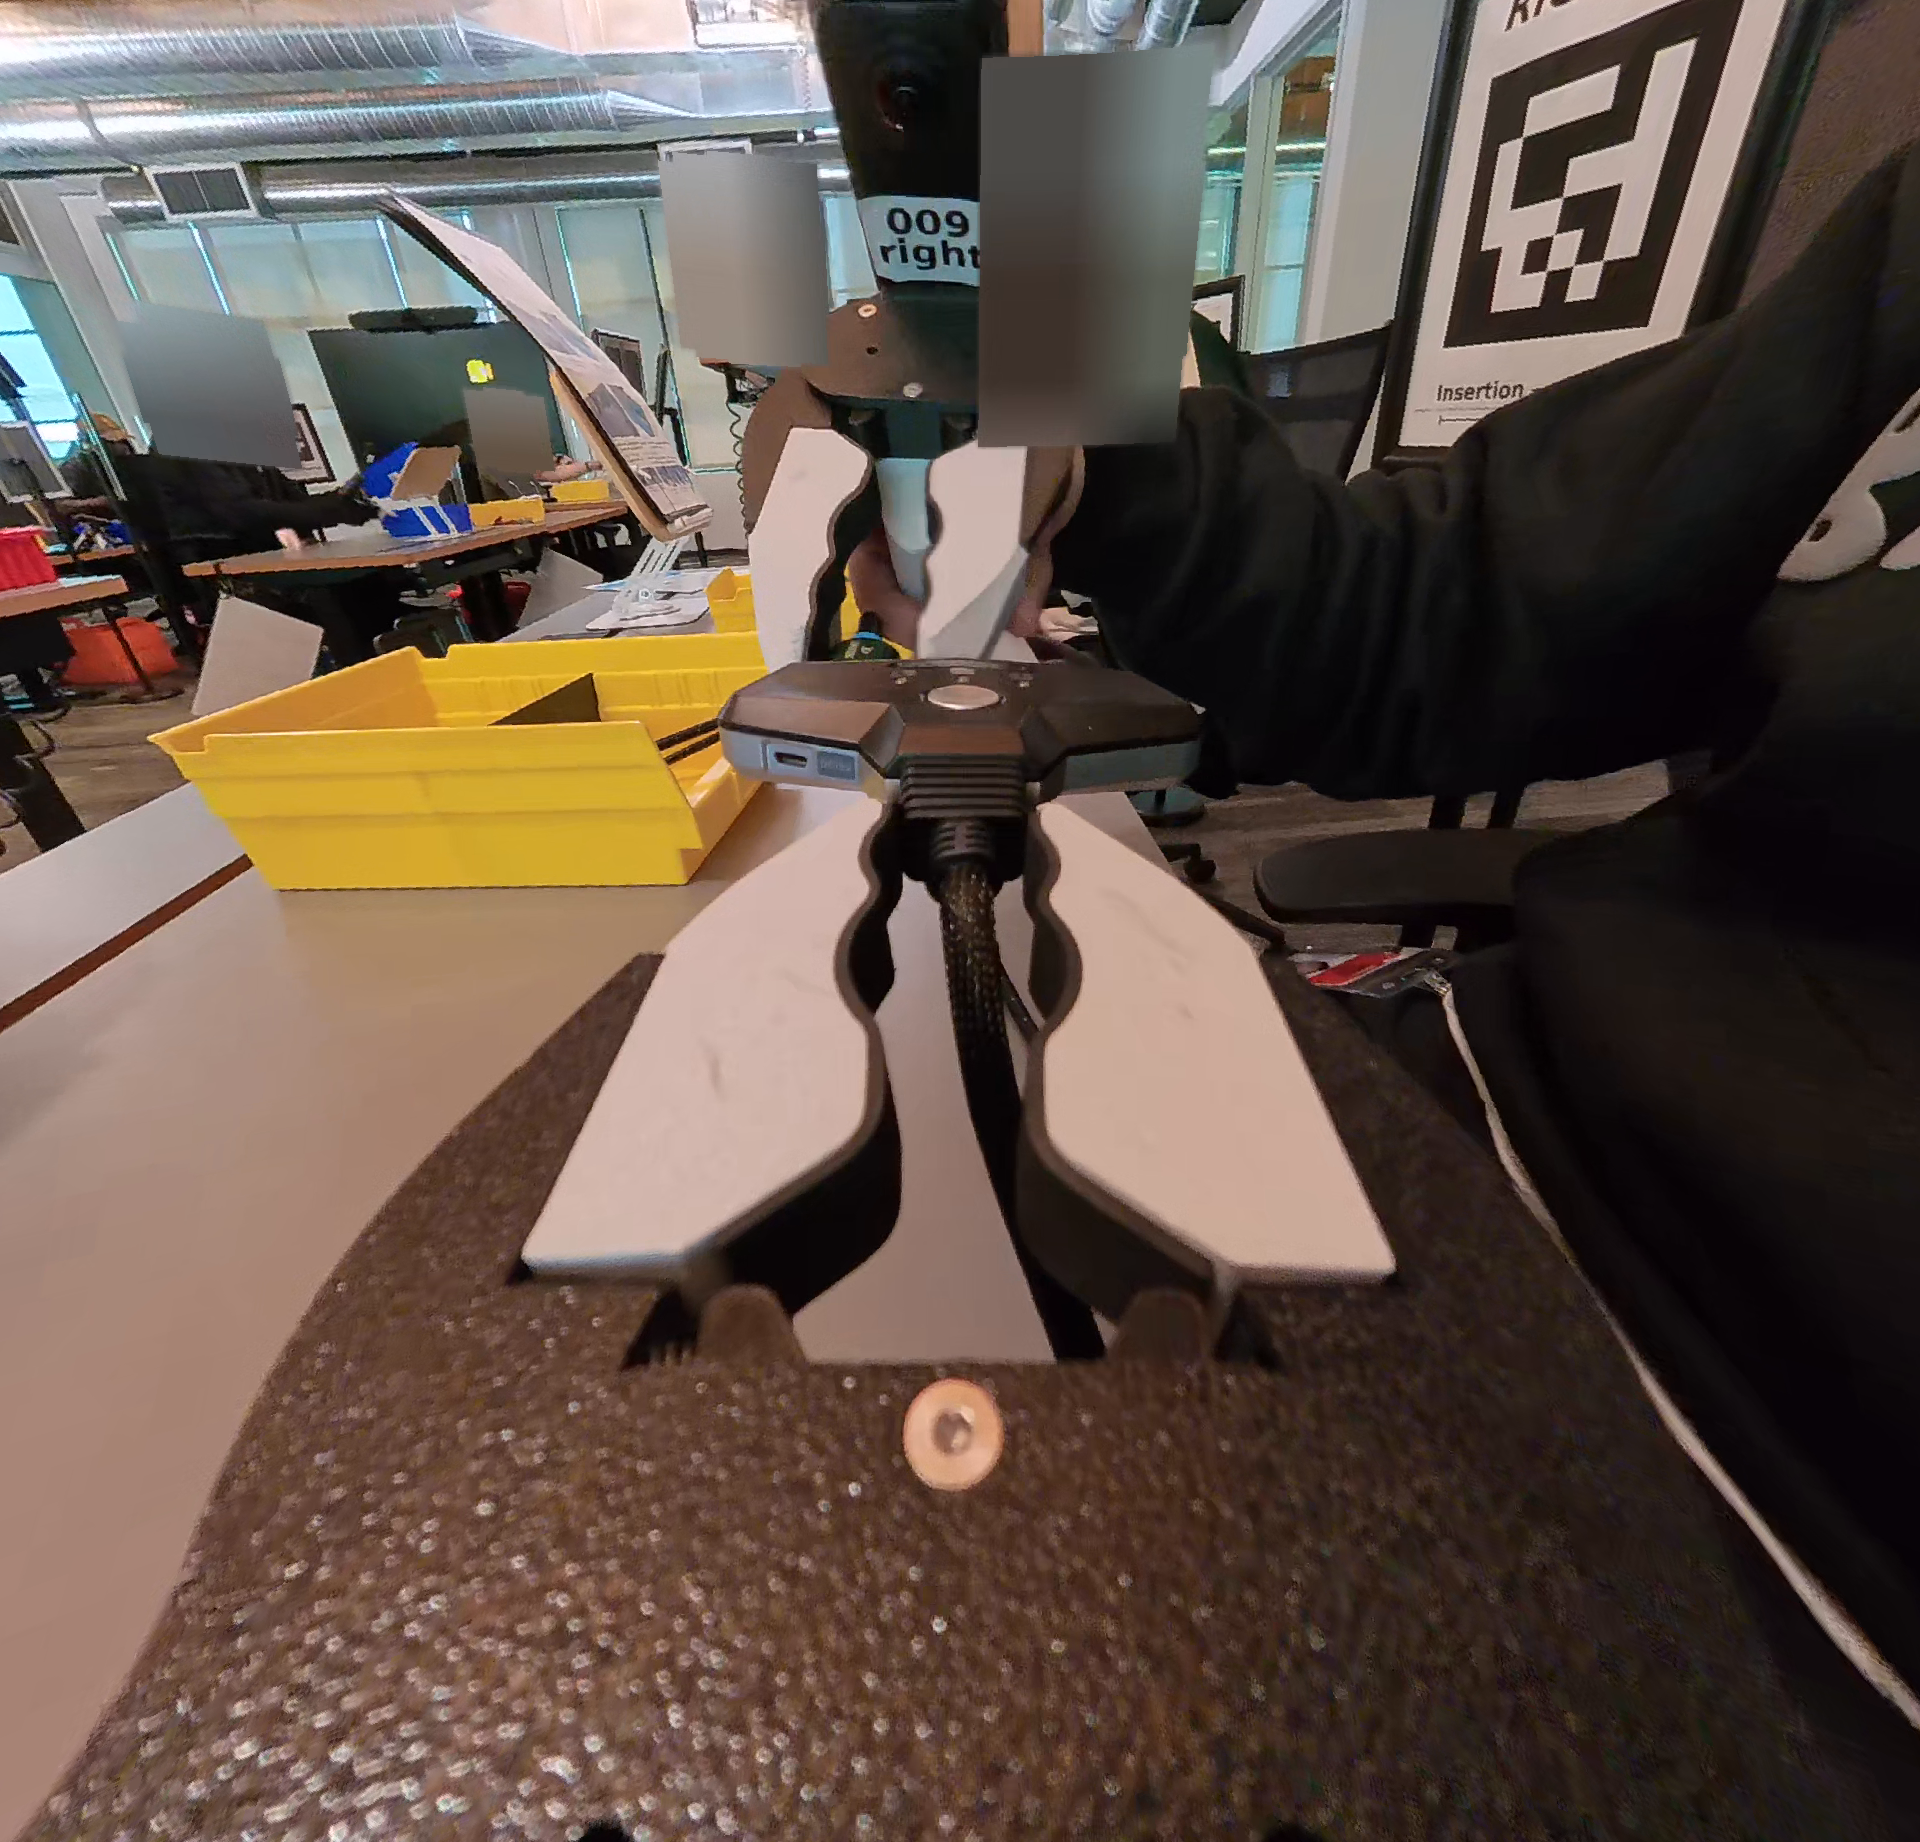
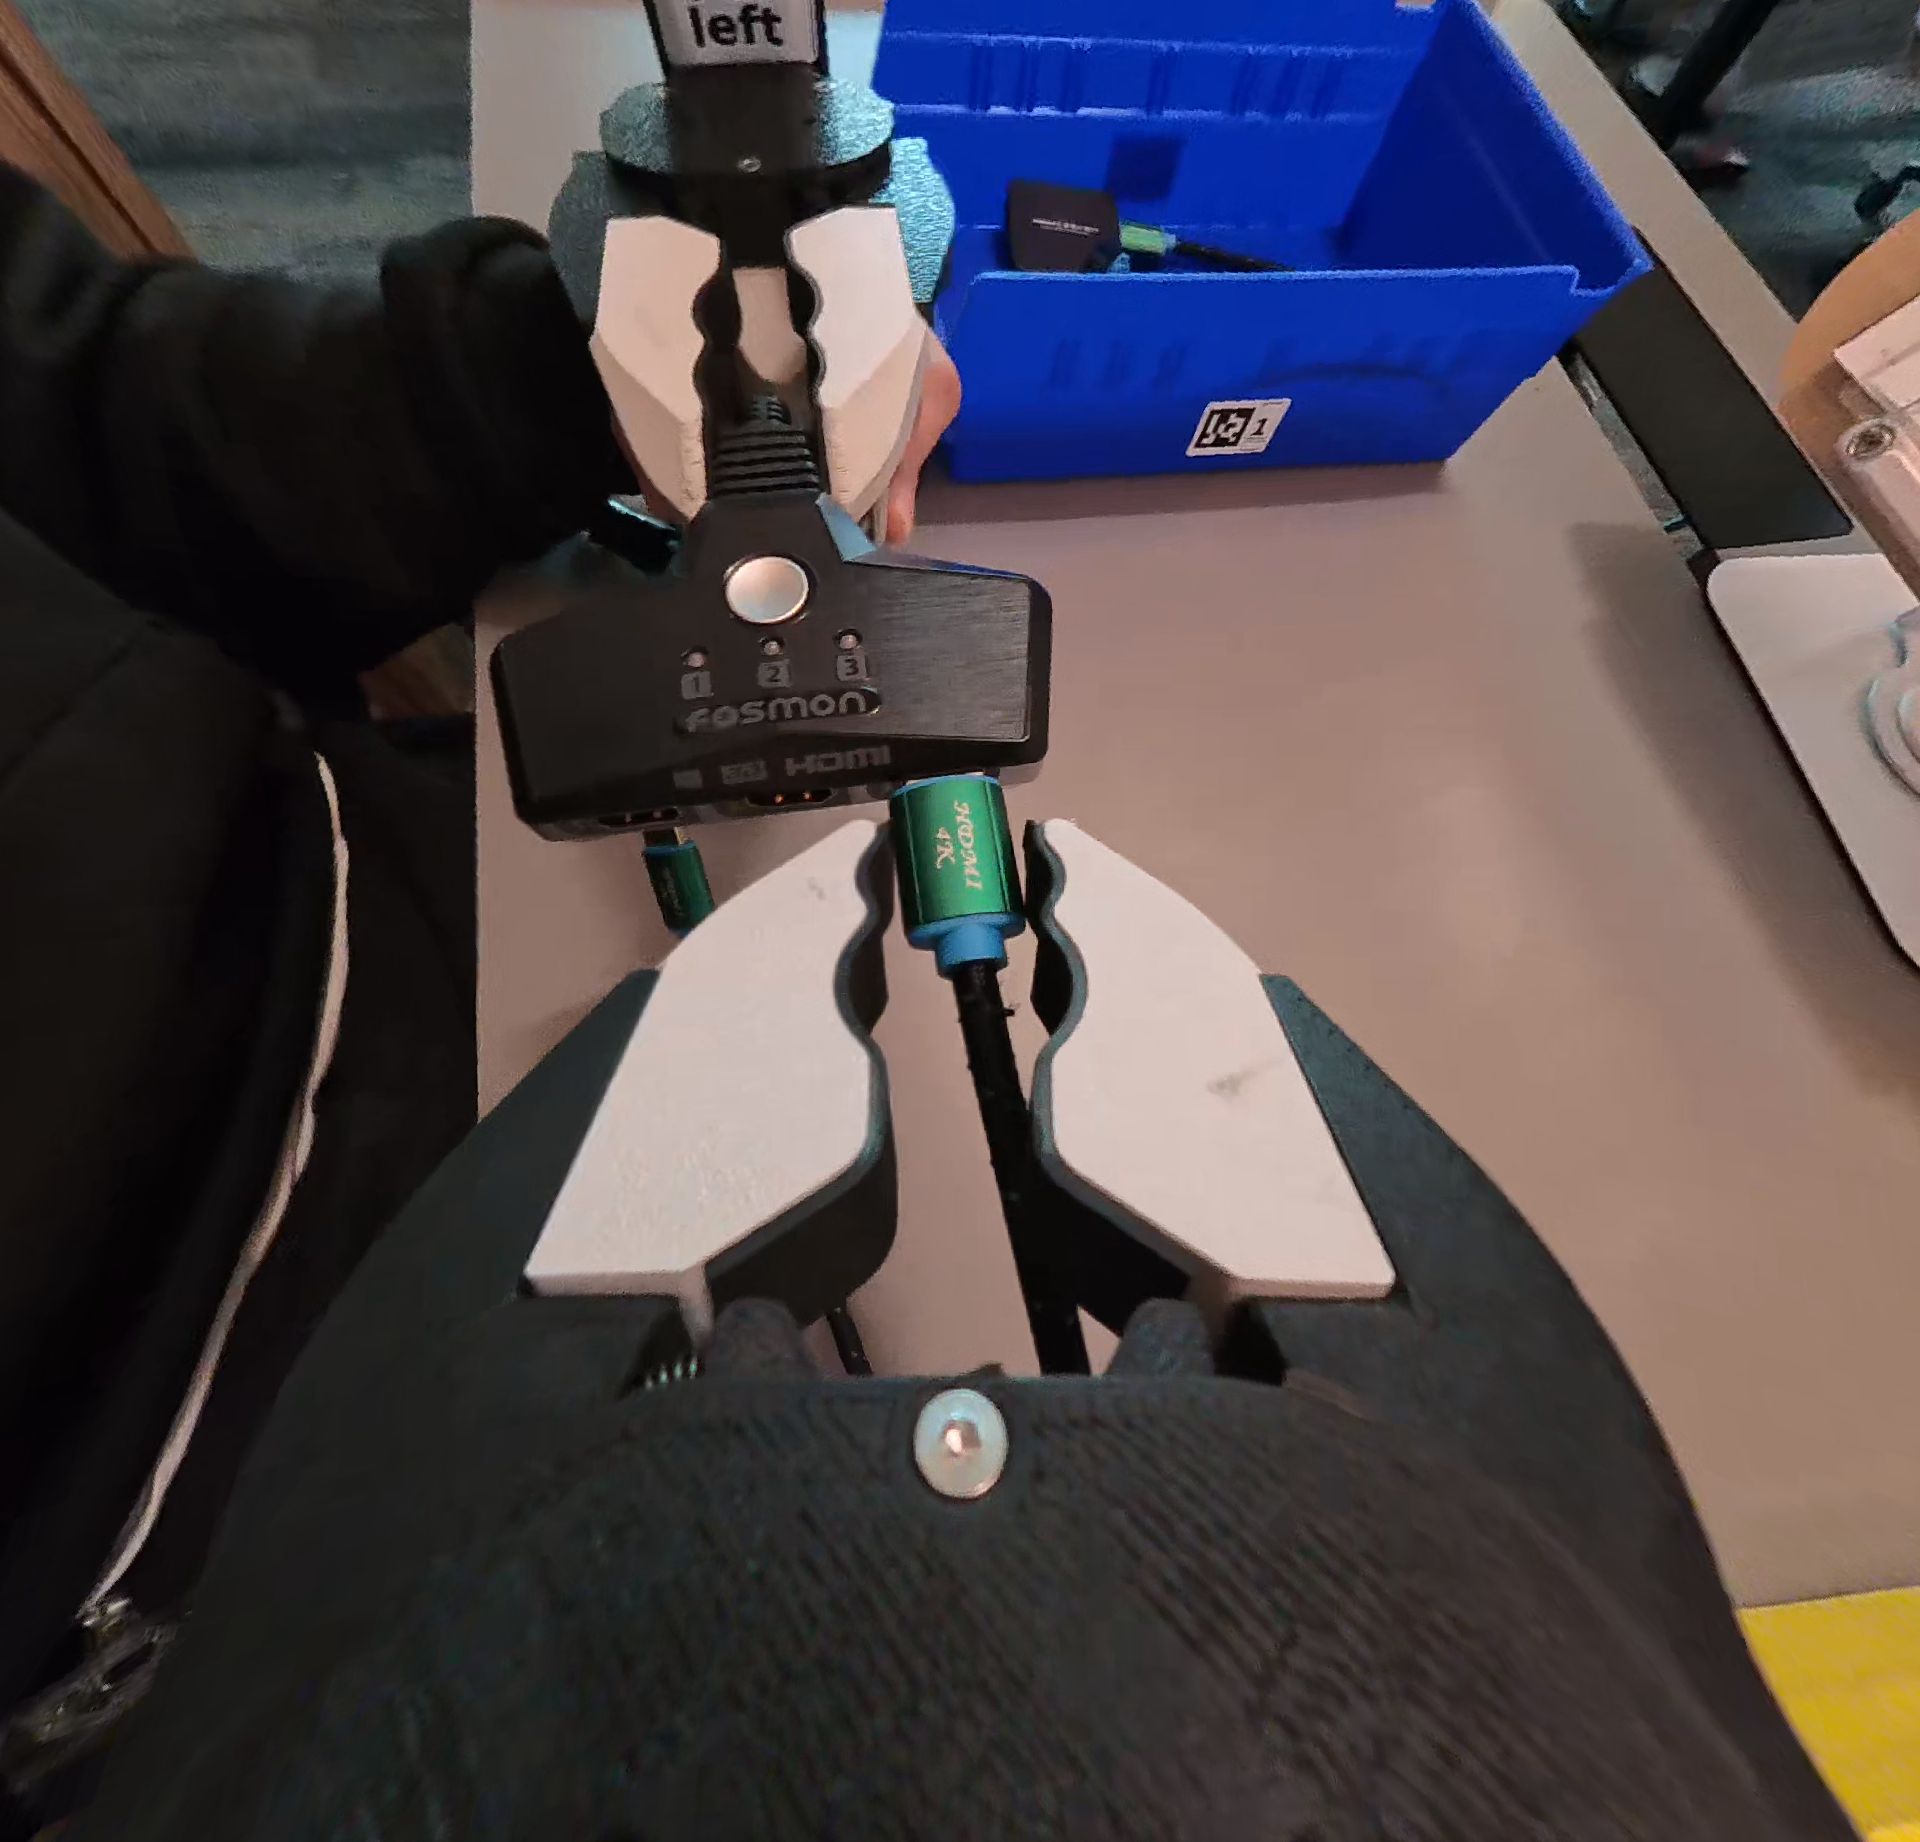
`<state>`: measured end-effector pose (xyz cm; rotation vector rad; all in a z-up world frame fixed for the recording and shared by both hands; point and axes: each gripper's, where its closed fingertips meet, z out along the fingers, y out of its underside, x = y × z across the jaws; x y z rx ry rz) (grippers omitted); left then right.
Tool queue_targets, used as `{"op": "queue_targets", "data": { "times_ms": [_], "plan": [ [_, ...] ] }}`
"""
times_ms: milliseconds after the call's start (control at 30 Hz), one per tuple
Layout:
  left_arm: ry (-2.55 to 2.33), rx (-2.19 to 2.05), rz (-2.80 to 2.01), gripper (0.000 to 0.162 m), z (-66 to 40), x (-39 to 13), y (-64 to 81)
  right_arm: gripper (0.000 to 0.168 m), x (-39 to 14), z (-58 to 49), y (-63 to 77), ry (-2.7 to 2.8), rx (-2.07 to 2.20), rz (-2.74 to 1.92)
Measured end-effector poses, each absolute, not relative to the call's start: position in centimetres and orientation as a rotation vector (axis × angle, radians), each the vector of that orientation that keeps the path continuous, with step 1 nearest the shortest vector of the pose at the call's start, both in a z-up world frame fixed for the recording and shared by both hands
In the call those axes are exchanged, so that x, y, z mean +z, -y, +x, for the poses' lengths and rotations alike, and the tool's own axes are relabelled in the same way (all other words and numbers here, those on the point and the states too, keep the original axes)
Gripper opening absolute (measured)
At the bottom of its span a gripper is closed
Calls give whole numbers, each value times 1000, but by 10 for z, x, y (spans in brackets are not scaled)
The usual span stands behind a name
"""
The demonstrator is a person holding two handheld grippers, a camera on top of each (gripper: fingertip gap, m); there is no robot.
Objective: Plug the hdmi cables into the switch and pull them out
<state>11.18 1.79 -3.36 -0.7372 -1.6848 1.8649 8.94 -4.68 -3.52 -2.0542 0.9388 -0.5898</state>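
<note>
The black HDMI switch (image 2: 769, 691) is held just above the grey table (image 2: 1351, 857). My left gripper (image 1: 961, 836) is shut on the ribbed strain relief of the switch's own braided cable (image 1: 977, 992); it also shows in the right wrist view (image 2: 758, 421). A green HDMI plug (image 2: 956, 857) sits in the switch's right-hand port. My right gripper (image 2: 956, 842) is closed around this plug, one finger on each side. A second green plug (image 2: 675, 878) hangs loose below the left port. The middle port is empty. The switch (image 1: 961, 722) also shows in the left wrist view.
A blue bin (image 2: 1247, 338) stands behind the switch and holds a small black device and a green-ended cable. A yellow bin (image 1: 447, 774) stands on the table to the left. A black office chair (image 1: 1455, 878) is beside the table edge. The person's black sleeve (image 1: 1455, 597) crosses above.
</note>
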Motion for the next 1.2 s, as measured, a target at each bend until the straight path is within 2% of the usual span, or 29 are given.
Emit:
{"op": "queue_targets", "data": {
  "times_ms": [333,600,1200],
  "plan": [
    [1656,1857,-778,22,102,-35,-17,22,-45,83,43,-916,-581,-2195],
    [1624,1868,-775,22,103,-31,-20,21,-26,78,42,-903,-549,-2039],
    [1547,1891,-771,22,96,-24,-21,20,-17,71,37,-769,-597,-2049]
  ]
}}
